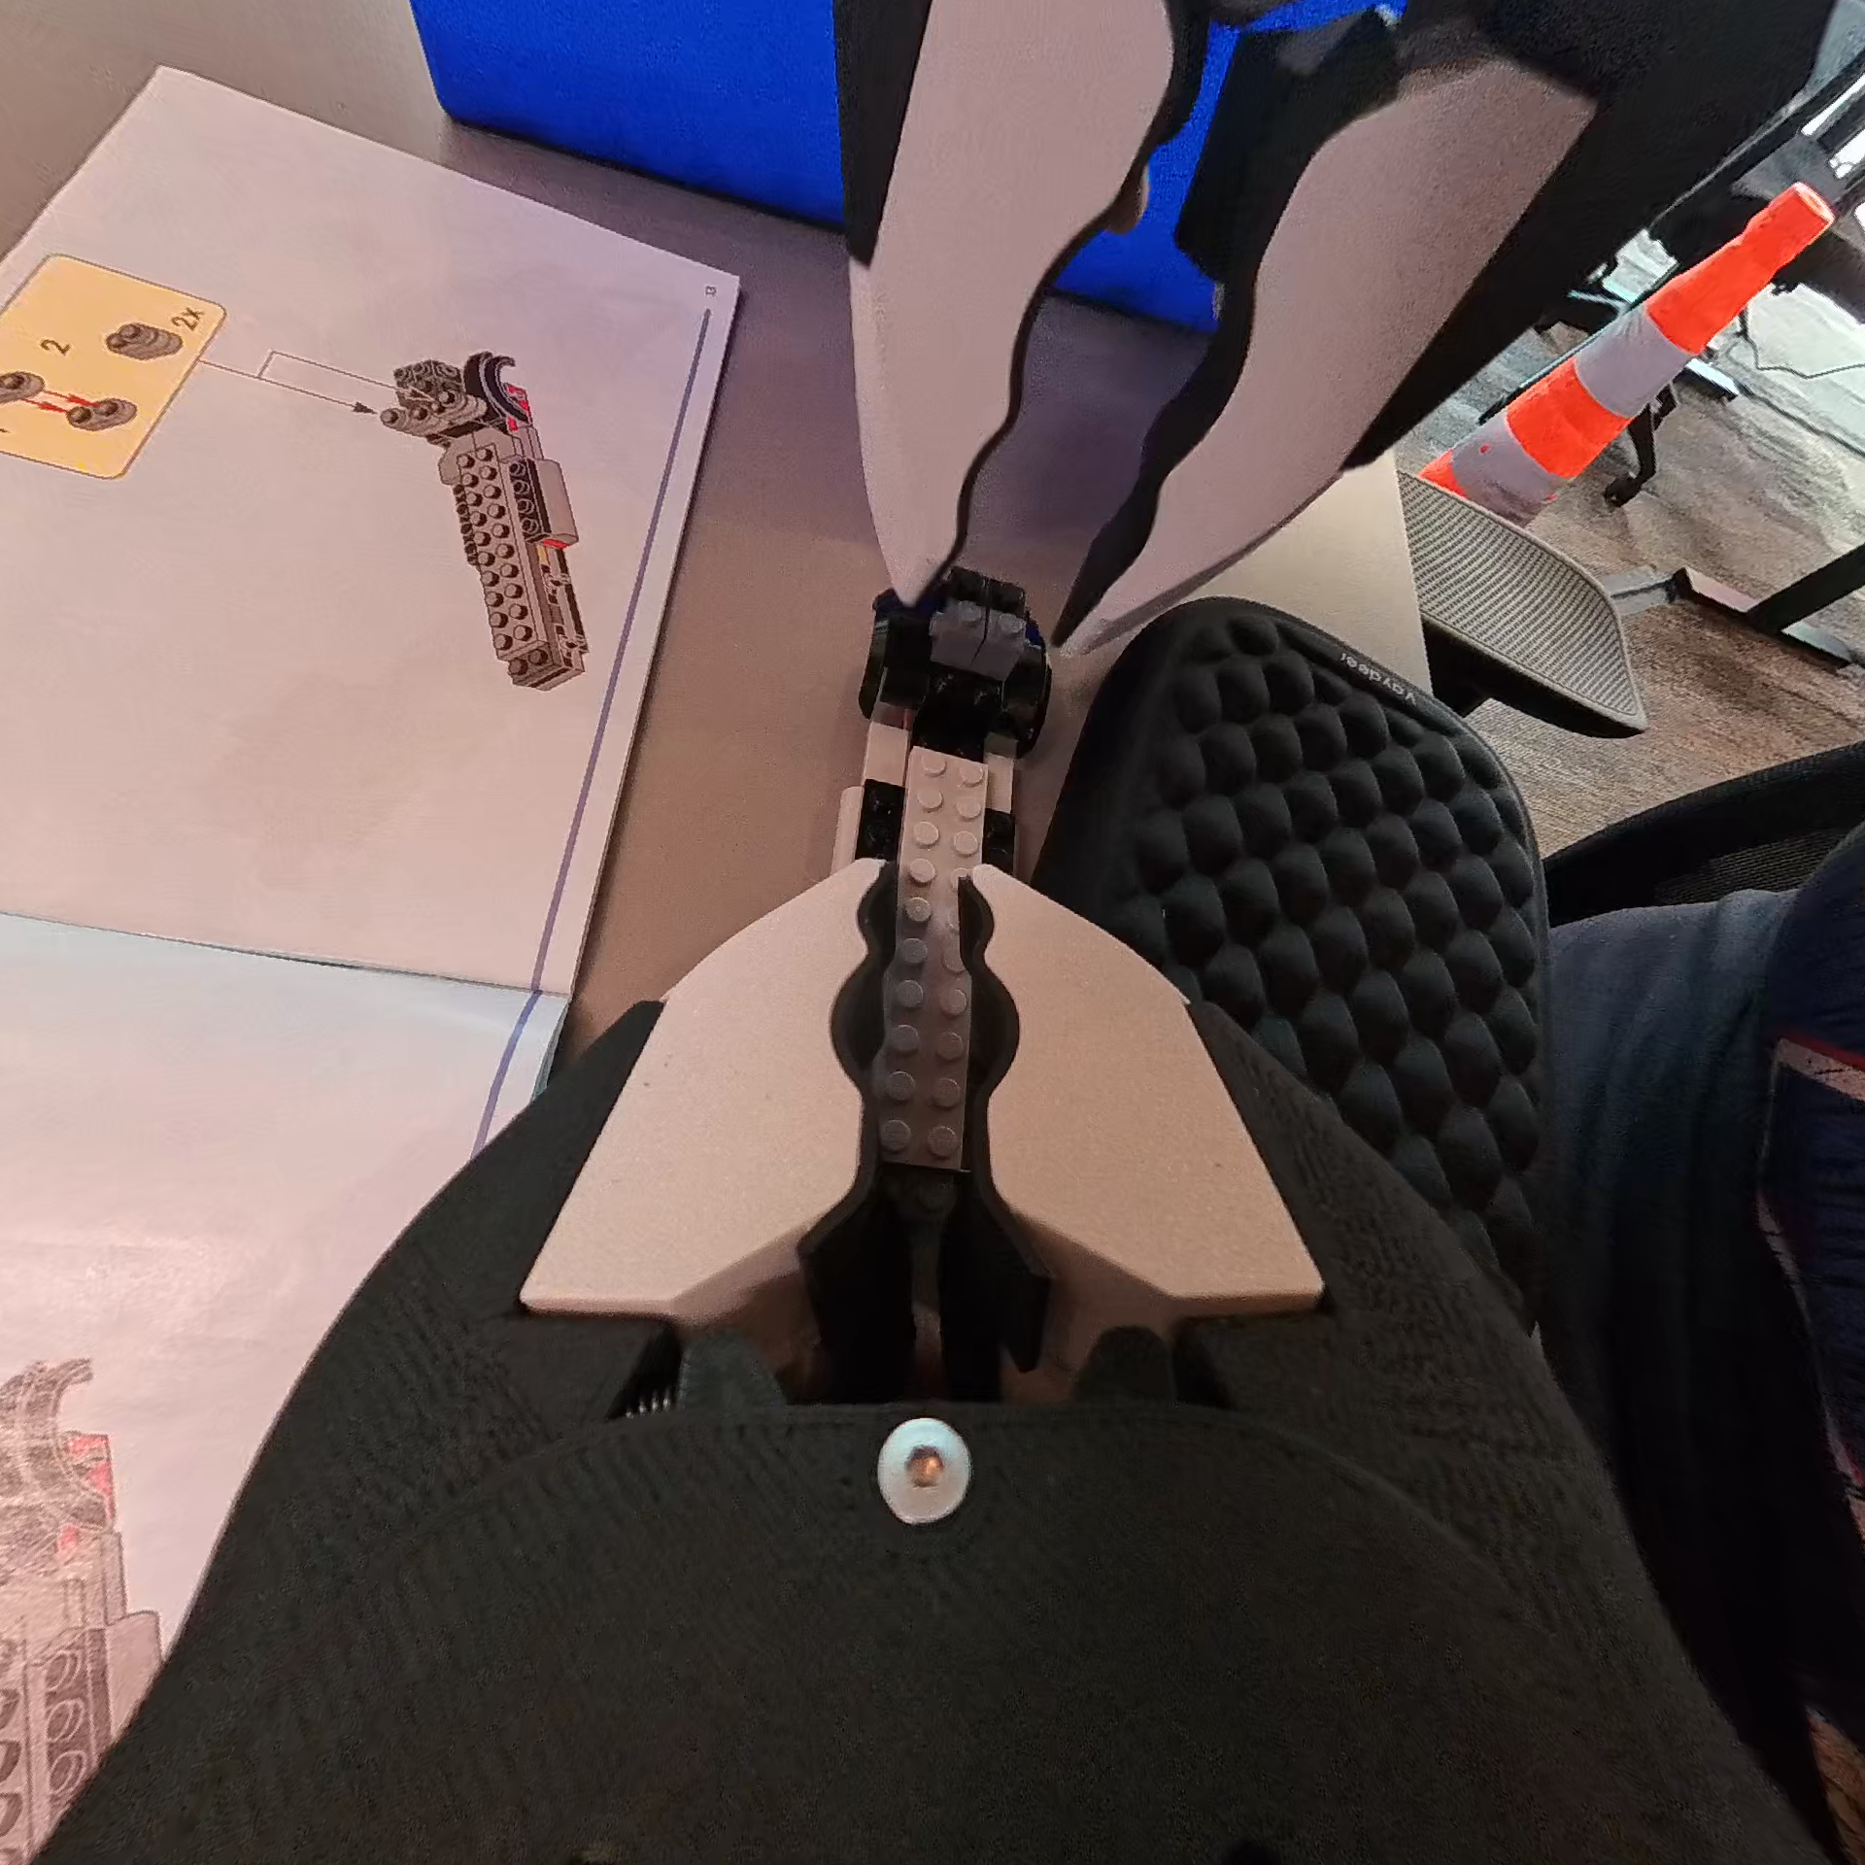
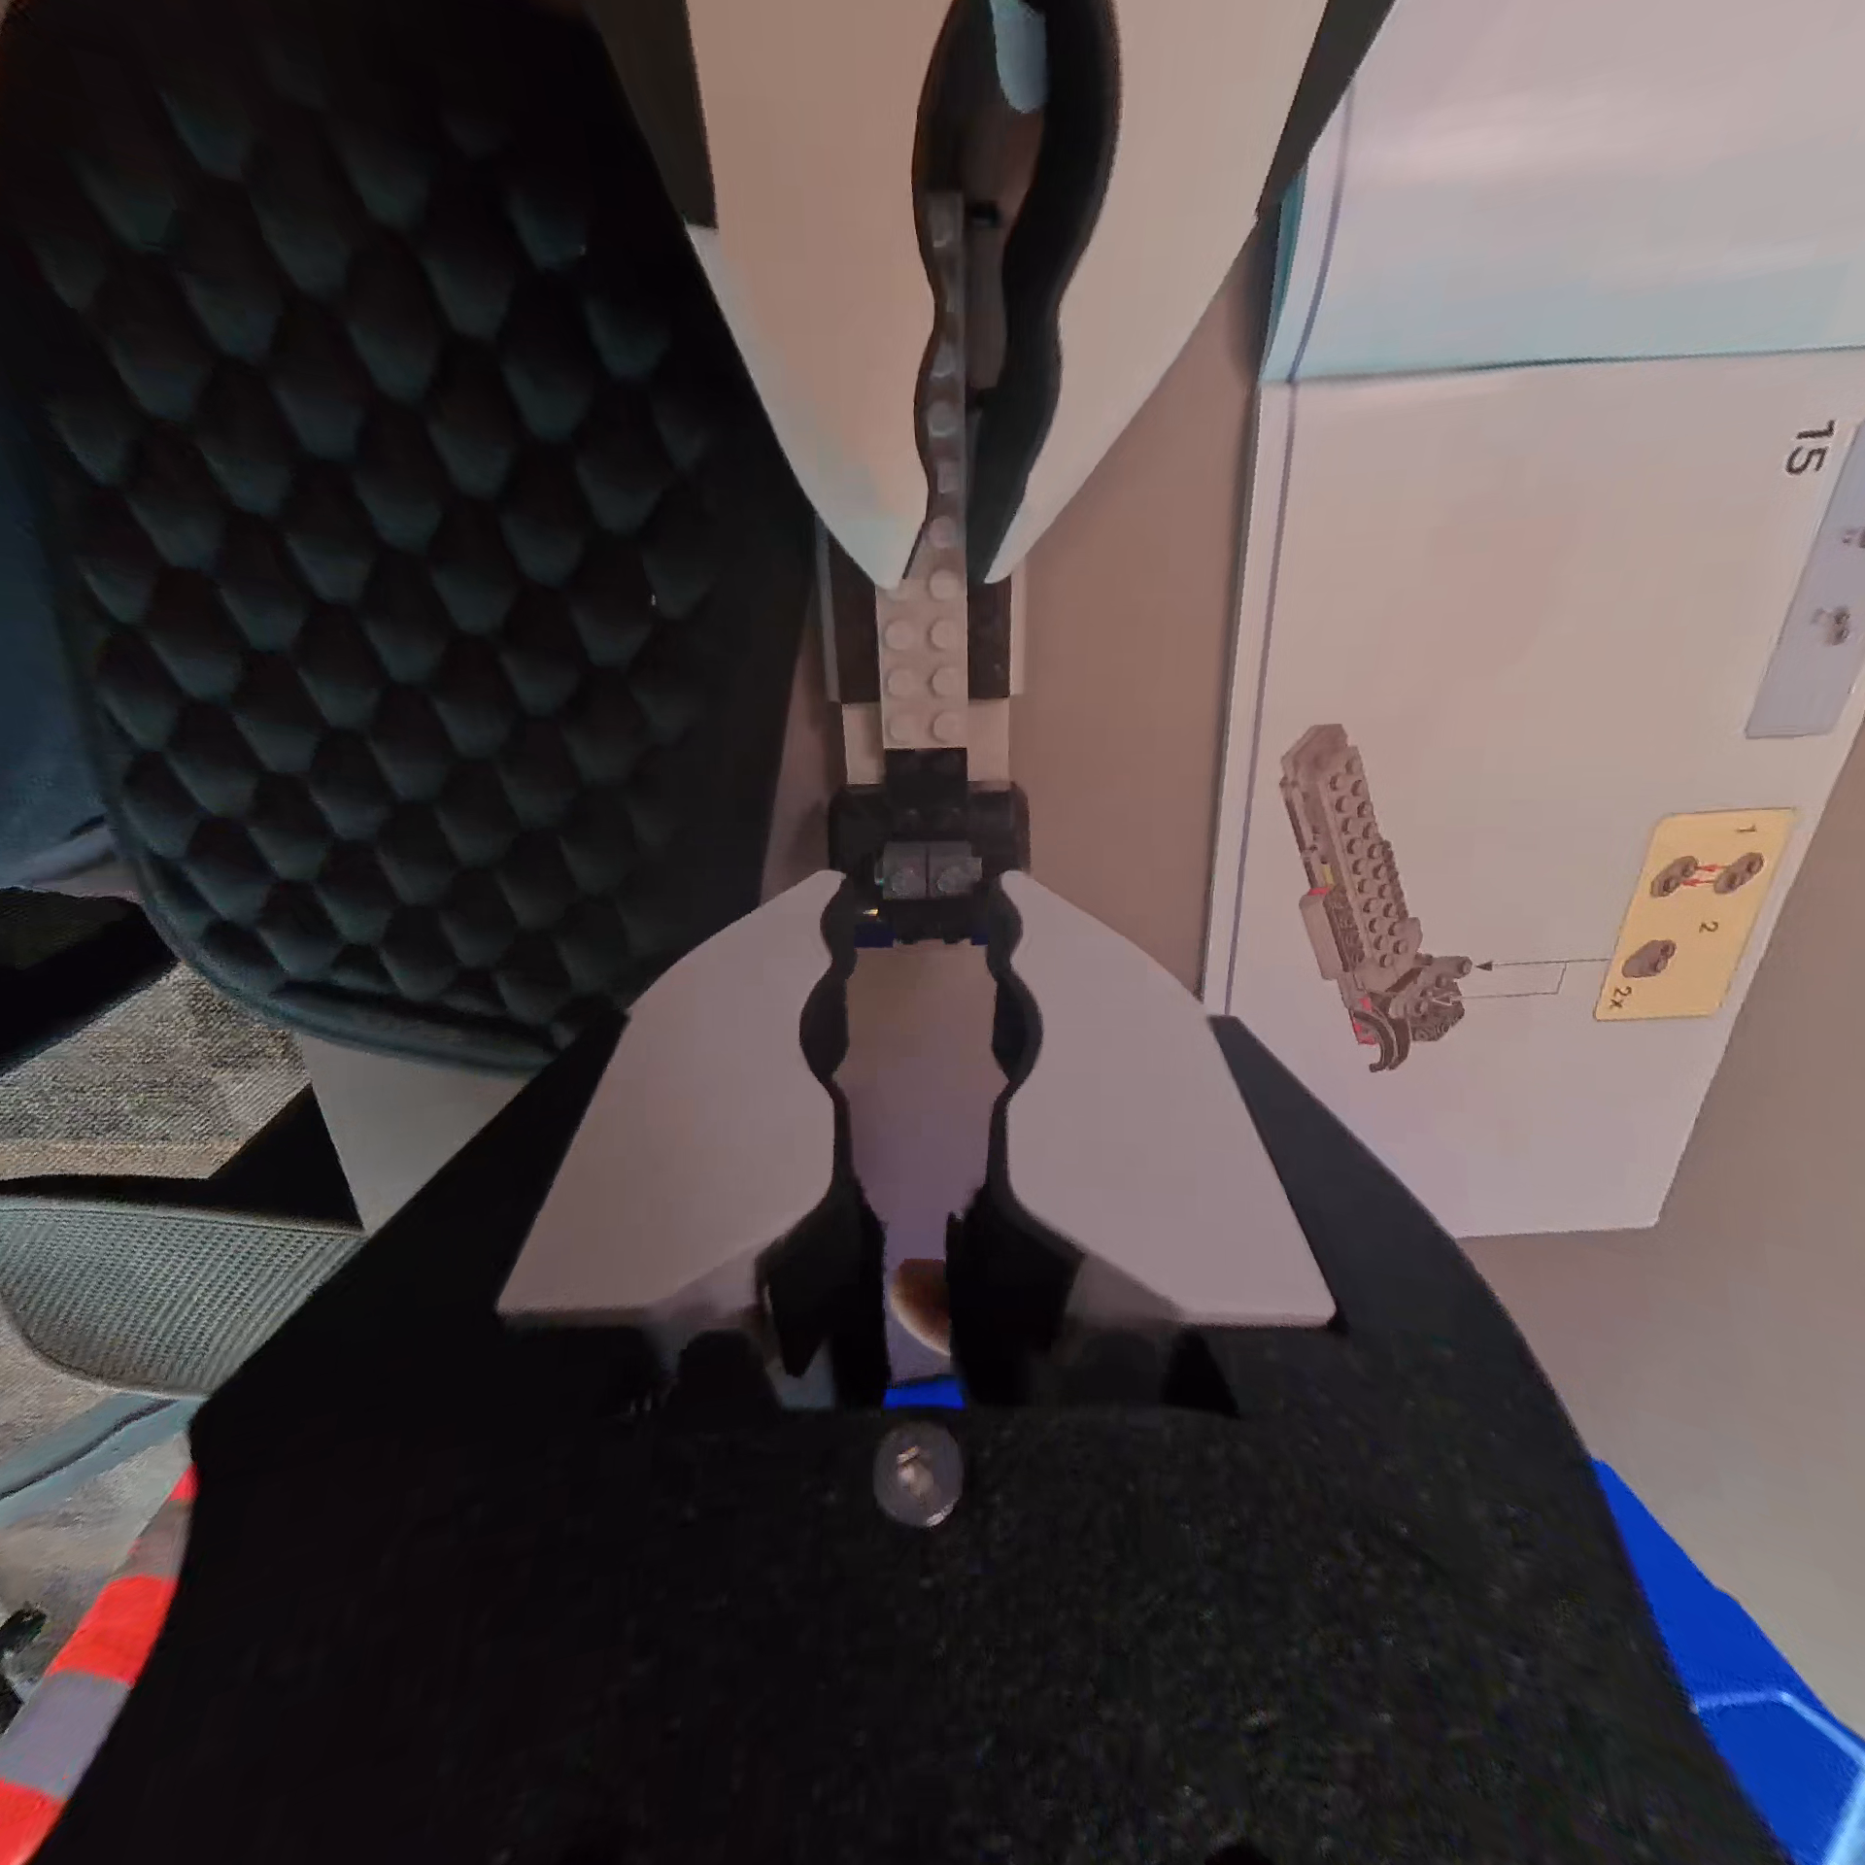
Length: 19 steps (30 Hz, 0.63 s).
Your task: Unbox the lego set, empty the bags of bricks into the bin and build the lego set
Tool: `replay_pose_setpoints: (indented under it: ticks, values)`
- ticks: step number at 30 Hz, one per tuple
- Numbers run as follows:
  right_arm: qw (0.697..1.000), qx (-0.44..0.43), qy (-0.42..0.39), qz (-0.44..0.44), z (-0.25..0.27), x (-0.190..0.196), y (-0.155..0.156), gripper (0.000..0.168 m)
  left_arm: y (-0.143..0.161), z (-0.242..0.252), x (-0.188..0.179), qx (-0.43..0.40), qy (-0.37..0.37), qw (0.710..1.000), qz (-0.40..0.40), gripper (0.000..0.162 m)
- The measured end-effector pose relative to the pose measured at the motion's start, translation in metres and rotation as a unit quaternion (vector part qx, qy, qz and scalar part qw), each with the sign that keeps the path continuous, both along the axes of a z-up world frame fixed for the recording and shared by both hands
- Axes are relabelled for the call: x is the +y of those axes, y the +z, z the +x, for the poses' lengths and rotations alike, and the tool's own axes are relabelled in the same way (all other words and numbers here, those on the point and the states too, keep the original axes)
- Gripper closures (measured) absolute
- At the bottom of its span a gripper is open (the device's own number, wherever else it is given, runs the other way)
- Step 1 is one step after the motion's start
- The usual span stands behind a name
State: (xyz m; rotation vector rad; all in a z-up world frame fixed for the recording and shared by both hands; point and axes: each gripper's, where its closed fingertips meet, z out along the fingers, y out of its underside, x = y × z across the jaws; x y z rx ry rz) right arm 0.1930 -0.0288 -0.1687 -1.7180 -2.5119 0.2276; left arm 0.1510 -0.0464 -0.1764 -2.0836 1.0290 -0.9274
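The lego build (image 1: 944, 807) is a long narrow body with a grey studded plate on top, white and black sides and a black end with two small grey bricks. My left gripper (image 1: 923, 873) is shut on the grey-plate end and holds it above the table. My right gripper (image 1: 987, 621) comes from the opposite side, and its fingertips close on the black end. In the right wrist view the build (image 2: 923, 656) spans between my right gripper (image 2: 923, 883) and my left gripper (image 2: 944, 575).
The open instruction booklet (image 1: 353, 606) lies on the grey table, left of the build, also in the right wrist view (image 2: 1514, 807). A blue bin (image 1: 656, 101) stands behind. A black bumpy cushion (image 1: 1312, 908) sits at the table edge. An orange cone (image 1: 1635, 343) stands on the floor.
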Motion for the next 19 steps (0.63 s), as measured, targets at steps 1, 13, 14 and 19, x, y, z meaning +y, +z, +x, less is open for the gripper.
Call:
replay_pose_setpoints:
  ticks: [1, 13, 14, 19]
  values:
    - [1.000, 0.007, 0.000, 0.001, -0.0017, 0.0008, -0.0007, 0.148, -0.0001, 0.0000, 0.0000, -0.001, 0.000, 1.000, -0.001, 0.150]
    - [1.000, 0.003, 0.002, 0.009, -0.0011, 0.0012, -0.0018, 0.150, -0.0003, 0.0000, -0.0002, 0.002, 0.000, 1.000, 0.004, 0.150]
    - [1.000, 0.006, 0.002, 0.011, -0.0014, 0.0011, -0.0018, 0.149, -0.0004, 0.0000, -0.0002, 0.002, 0.000, 1.000, 0.004, 0.150]
    - [1.000, 0.017, -0.019, -0.014, 0.0000, 0.0016, 0.0058, 0.151, -0.0005, 0.0005, -0.0001, 0.003, -0.001, 1.000, 0.005, 0.150]
